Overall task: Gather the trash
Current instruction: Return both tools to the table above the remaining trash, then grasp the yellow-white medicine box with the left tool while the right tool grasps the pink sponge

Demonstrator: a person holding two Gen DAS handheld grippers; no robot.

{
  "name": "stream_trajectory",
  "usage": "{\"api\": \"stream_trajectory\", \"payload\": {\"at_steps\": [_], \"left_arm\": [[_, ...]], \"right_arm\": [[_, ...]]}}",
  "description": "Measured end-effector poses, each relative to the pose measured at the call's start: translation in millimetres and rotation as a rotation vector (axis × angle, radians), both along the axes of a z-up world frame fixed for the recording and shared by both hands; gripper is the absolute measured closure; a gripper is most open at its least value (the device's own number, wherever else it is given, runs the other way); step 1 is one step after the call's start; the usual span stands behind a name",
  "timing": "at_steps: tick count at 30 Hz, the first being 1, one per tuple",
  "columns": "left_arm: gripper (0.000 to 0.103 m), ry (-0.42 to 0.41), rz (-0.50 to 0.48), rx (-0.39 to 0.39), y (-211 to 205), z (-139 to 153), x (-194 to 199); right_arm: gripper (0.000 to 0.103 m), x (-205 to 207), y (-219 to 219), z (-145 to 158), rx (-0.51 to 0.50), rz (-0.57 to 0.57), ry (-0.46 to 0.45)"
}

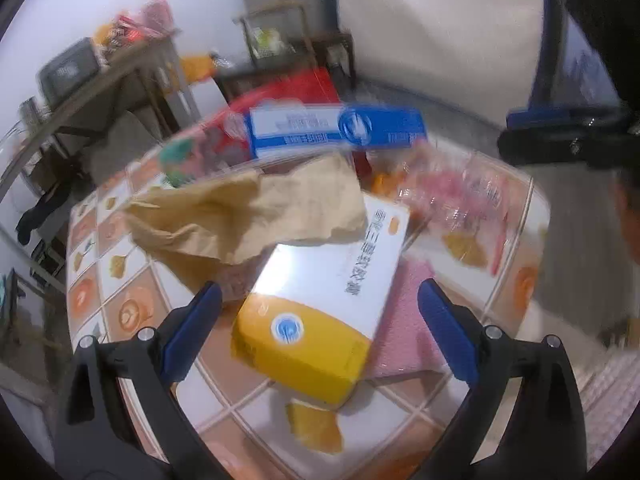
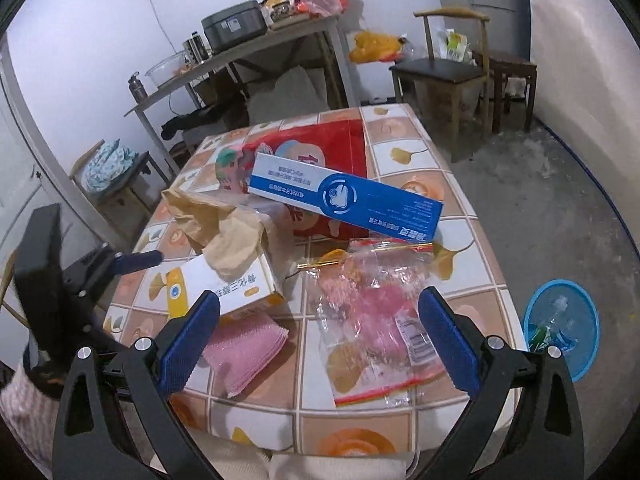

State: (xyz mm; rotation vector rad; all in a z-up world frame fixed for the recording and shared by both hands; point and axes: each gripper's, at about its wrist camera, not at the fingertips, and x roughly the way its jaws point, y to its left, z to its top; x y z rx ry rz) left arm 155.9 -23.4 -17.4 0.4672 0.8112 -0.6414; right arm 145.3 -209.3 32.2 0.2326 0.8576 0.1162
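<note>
Nothing is being held yet: this looks like the reaching step of the collecting. The left gripper is hanging with its fingers spread wide over the near end of the yellow and white box, which is lying at the near left of the tiled table. The right gripper is also spread and empty, hovering above the clear plastic bag at the near right.

The next move probably calls for each gripper to drop around its item and close; the box is wide, so the left one needs nearly its full opening. A blue bin is standing on the floor to the right of the table, likely the place for the trash.

The brown paper bag is covering the box's far end, and the pink cloth is partly tucked under the box. The blue carton is resting on the red bag farther back. The left view is smeared by motion, so the bag's contents are hard to read.
</note>
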Motion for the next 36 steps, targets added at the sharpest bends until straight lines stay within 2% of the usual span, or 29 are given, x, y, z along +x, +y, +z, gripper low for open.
{"api": "stream_trajectory", "payload": {"at_steps": [3, 5, 6, 7, 9, 17, 20, 24, 30, 33, 36], "left_arm": [[0.009, 0.026, -0.028, 0.090, -9.9, -13.1, 9.6], [0.013, 0.046, -0.041, 0.115, -13.0, -17.8, 13.5], [0.023, 0.057, -0.041, 0.119, -13.9, -19.1, 15.1], [0.025, 0.079, -0.038, 0.120, -14.4, -19.8, 17.8], [0.025, 0.122, -0.022, 0.109, -13.7, -19.6, 23.5], [0.027, 0.157, -0.028, 0.118, -13.5, -1.5, 17.7], [0.027, 0.195, -0.010, 0.084, -7.3, 7.1, 8.5], [0.028, 0.249, 0.062, -0.007, 12.6, 17.3, -9.5], [0.029, 0.276, 0.263, -0.202, 66.7, 26.0, -38.8], [0.057, 0.316, 0.397, -0.298, 96.9, 18.0, -41.7], [0.057, 0.362, 0.542, -0.362, 125.7, -2.5, -40.2]], "right_arm": [[0.006, 13.9, -1.4, -6.6, 0.009, 0.009, 0.018], [0.006, 18.6, -3.2, -8.2, 0.018, 0.011, 0.023], [0.006, 21.7, -4.6, -9.4, 0.023, 0.011, 0.026], [0.006, 23.7, -6.4, -11.3, 0.028, 0.012, 0.029], [0.006, 27.6, -9.1, -14.3, 0.041, 0.011, 0.035], [0.006, 30.9, -19.4, -18.1, 0.061, 0.002, 0.036], [0.006, 28.9, -21.1, -18.3, 0.066, 0.004, 0.036], [0.006, 25.9, -17.0, -17.6, 0.068, 0.027, 0.032], [0.007, 24.2, 9.6, -15.5, 0.043, 0.159, 0.032], [0.007, 26.9, 36.4, -18.3, 0.018, 0.294, 0.041], [0.007, 33.0, 60.7, -28.1, -0.028, 0.392, 0.068]]}}
